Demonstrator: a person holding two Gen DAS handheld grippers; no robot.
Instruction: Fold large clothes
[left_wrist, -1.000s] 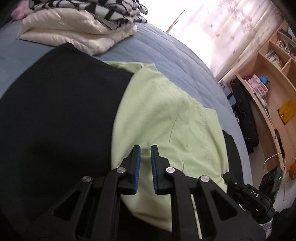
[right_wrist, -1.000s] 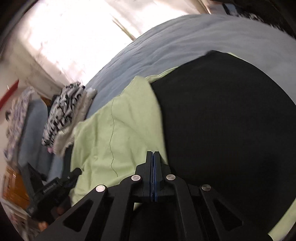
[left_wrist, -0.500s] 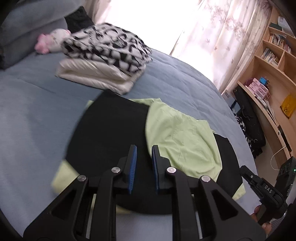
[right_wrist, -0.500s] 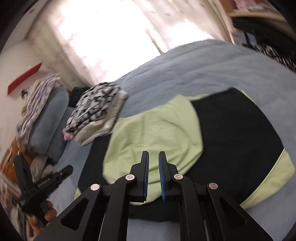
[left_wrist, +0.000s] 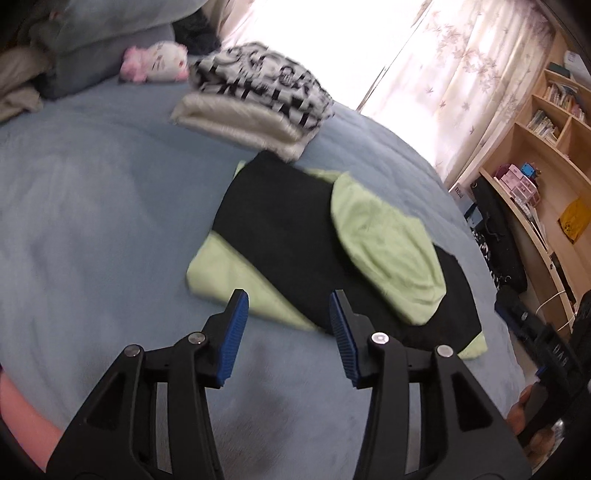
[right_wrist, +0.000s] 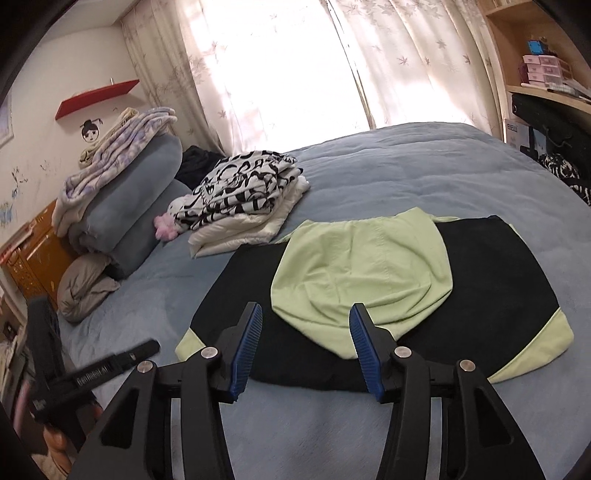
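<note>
A black and light green garment (left_wrist: 295, 236) (right_wrist: 369, 266) lies folded into a wide band on the blue bed, with a green flap on top of the black. My left gripper (left_wrist: 286, 314) hangs above the bed just short of the garment's near green corner. Its jaws are opening with nothing between them. My right gripper (right_wrist: 304, 321) hovers above the garment's near edge. Its jaws are opening too and hold nothing. The other gripper (right_wrist: 96, 373) shows at the lower left of the right wrist view.
A stack of folded clothes (left_wrist: 255, 99) (right_wrist: 240, 199) with a black-and-white patterned piece on top lies beyond the garment. Pillows and blankets (right_wrist: 125, 192) pile up at the bed's head, with a pink and white plush toy (left_wrist: 155, 62). Wooden shelves (left_wrist: 546, 147) stand to the right.
Both grippers have drawn back and risen from the garment, which now looks small and whole on the bed. Both sets of jaws have gone from nearly shut to apart.
</note>
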